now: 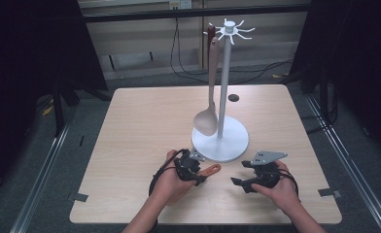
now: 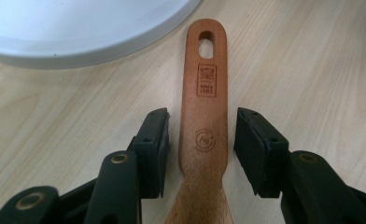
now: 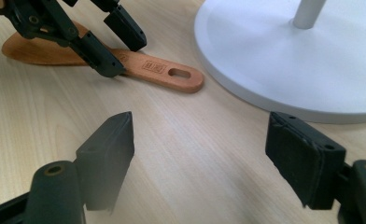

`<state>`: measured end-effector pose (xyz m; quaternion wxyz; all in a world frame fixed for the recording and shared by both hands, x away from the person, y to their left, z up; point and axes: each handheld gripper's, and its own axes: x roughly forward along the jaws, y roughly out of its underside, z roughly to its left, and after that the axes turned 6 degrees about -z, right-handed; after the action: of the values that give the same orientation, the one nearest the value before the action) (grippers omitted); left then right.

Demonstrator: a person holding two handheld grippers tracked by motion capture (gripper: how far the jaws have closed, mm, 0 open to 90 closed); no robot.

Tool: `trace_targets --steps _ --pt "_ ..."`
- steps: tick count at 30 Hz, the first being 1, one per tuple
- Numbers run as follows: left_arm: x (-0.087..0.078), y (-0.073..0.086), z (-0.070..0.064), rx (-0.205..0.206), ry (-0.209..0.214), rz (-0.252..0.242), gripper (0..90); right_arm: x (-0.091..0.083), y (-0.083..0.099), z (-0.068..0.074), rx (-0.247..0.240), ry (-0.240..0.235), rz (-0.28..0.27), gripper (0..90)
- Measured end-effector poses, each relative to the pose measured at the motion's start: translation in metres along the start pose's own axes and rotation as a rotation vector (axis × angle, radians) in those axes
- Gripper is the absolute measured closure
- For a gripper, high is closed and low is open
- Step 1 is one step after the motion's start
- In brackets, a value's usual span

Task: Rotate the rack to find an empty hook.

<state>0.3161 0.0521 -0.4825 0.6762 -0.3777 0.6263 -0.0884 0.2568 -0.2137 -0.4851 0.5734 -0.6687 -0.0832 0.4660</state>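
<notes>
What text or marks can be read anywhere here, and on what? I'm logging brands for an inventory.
"SINCE 1983", faint, the digits not certain: in a branded rectangle on the wooden utensil handle, below its hanging hole; the lines above it are too small to read.
Round stamped logo lower on the same handle, between the open jaws of the left hand-held gripper: letters too blurred to read.
White stand base: no text visible.

My left gripper (image 1: 200, 175) sits low over the worktop, jaws parted — my right gripper (image 1: 240, 181) rests beside it, jaws spread wide, both forearms reaching forward.
</notes>
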Motion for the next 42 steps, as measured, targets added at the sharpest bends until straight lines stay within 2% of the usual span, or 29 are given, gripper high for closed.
trace_targets --steps 1,3,4,5,6,7,9,11,12,13,17,21,23,24,25,27,28,29,31,32,34,38,40,41,42 --pt "0.000 -0.004 0.001 0.029 0.002 0.033 56.9 -0.001 0.000 -0.001 0.001 0.002 0.001 24.0" --pt "0.002 -0.009 -0.001 0.035 -0.011 0.071 59.9 0.000 0.001 -0.002 0.008 0.011 0.003 23.9" --pt "0.003 -0.012 -0.001 0.038 -0.010 0.081 60.2 0.000 0.001 -0.002 0.007 0.012 0.002 23.8" --pt "0.005 -0.014 -0.003 0.014 -0.010 0.071 60.7 0.001 0.001 -0.002 0.011 0.011 0.004 23.7" --pt "0.005 -0.015 -0.002 0.038 -0.006 0.094 60.9 0.000 0.001 -0.002 0.008 0.011 0.002 23.6" --pt "0.006 -0.016 -0.003 0.014 -0.012 0.085 61.1 0.000 0.001 -0.002 0.008 0.011 0.003 23.5" --pt "0.007 -0.017 -0.002 0.012 -0.016 0.087 63.5 -0.001 0.001 -0.003 0.009 0.011 0.004 23.5" --pt "0.005 -0.018 0.000 0.033 -0.007 0.113 65.0 -0.002 0.001 -0.004 0.009 0.015 0.002 23.5" --pt "0.007 -0.017 -0.002 0.012 -0.010 0.089 65.1 -0.002 0.001 -0.004 0.011 0.014 0.001 23.5" --pt "0.005 -0.018 0.000 0.039 -0.006 0.104 65.5 -0.002 0.001 -0.004 0.014 0.017 0.001 23.5" --pt "0.005 -0.017 -0.001 0.030 -0.012 0.108 65.9 -0.002 0.002 -0.005 0.018 0.018 -0.001 23.5" --pt "0.005 -0.015 -0.002 -0.034 -0.015 0.071 66.1 -0.002 0.001 -0.006 0.019 0.019 -0.005 23.5" --pt "0.004 -0.016 0.001 -0.014 -0.010 0.088 66.0 -0.002 0.001 -0.006 0.025 0.021 -0.009 23.1" --pt "0.005 -0.016 0.001 -0.016 0.000 0.079 66.0 -0.002 0.001 -0.006 0.025 0.022 -0.010 22.9" --pt "0.007 -0.016 -0.001 -0.048 0.002 0.049 65.9 -0.002 0.001 -0.006 0.022 0.023 -0.010 22.7" --pt "0.008 -0.016 0.002 -0.021 0.018 0.054 65.7 -0.002 0.001 -0.007 0.028 0.023 -0.007 22.4" --pt "0.010 -0.017 0.000 -0.031 0.008 0.021 65.6 -0.002 0.001 -0.007 0.028 0.022 -0.007 22.4" --pt "0.010 -0.018 0.002 0.011 0.005 0.040 65.4 -0.002 0.001 -0.008 0.028 0.021 -0.007 22.4" --pt "0.014 -0.020 0.000 -0.025 0.013 0.019 64.9 -0.002 0.001 -0.008 0.029 0.024 -0.010 22.4" --pt "0.015 -0.021 0.001 -0.012 0.019 0.018 62.2 -0.003 0.001 -0.008 0.028 0.023 -0.011 22.4" --pt "0.018 -0.024 0.001 -0.022 0.025 0.016 59.8 -0.003 0.002 -0.008 0.029 0.023 -0.008 22.4" --pt "0.024 -0.029 0.000 -0.018 0.010 -0.001 52.4 -0.004 0.002 -0.009 0.034 0.023 -0.011 22.4" --pt "0.027 -0.031 -0.002 0.002 0.001 -0.008 52.8 -0.005 0.002 -0.010 0.032 0.028 -0.011 22.3" --pt "0.028 -0.032 -0.004 0.010 -0.002 -0.014 57.1 -0.005 0.002 -0.010 0.033 0.029 -0.010 22.3" --pt "0.027 -0.034 -0.003 0.021 -0.002 0.010 63.2 -0.005 0.002 -0.010 0.033 0.030 -0.009 22.3"
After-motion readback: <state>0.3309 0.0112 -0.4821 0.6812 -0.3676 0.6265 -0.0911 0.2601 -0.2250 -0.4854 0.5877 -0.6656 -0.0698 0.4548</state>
